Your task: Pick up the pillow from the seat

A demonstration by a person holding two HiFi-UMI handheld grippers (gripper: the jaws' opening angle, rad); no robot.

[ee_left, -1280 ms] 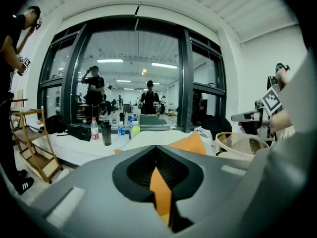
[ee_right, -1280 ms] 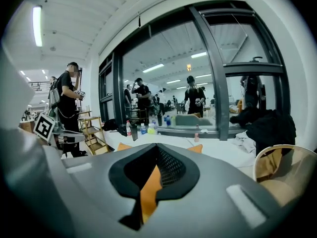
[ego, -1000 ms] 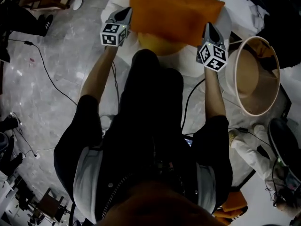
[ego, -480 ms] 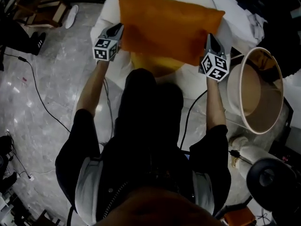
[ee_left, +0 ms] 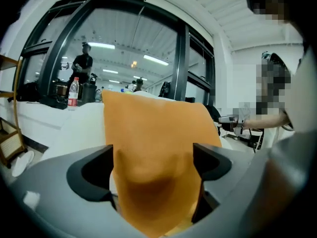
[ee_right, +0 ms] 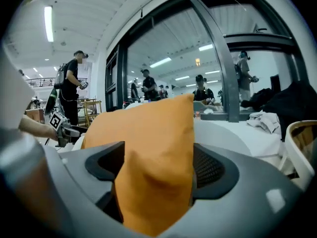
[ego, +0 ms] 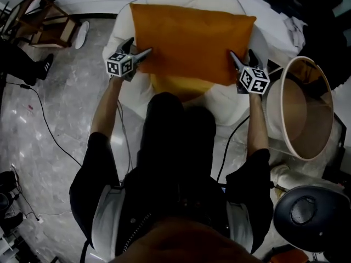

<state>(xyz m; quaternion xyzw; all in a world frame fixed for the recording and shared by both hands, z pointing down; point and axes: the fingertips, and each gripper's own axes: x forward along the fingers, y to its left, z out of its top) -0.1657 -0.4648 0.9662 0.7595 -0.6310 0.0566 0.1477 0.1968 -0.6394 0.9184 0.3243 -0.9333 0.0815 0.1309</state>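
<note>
The orange pillow (ego: 192, 40) lies flat across the white seat (ego: 230, 106), over a second yellow-orange cushion (ego: 175, 85). My left gripper (ego: 140, 45) is at the pillow's near left corner. Its jaws have just been opening and now stand spread, with the corner (ee_left: 153, 148) loose between them. My right gripper (ego: 241, 53) is at the near right corner. Its jaws have also just been opening, with that corner (ee_right: 153, 152) bulging between them. Both gripper views look along the pillow, which hides the seat beneath it.
A large round tan basket (ego: 323, 108) stands close to the right of the seat and my right arm. A wooden chair (ego: 44, 21) and a shoe are on the marble floor at far left. Cables (ego: 49, 130) trail over the floor. A black round stool (ego: 304, 215) is at bottom right.
Both grippers came down with the pillow, which now rests on the seat. Their jaws, shut on the near corners before, have spread apart.
</note>
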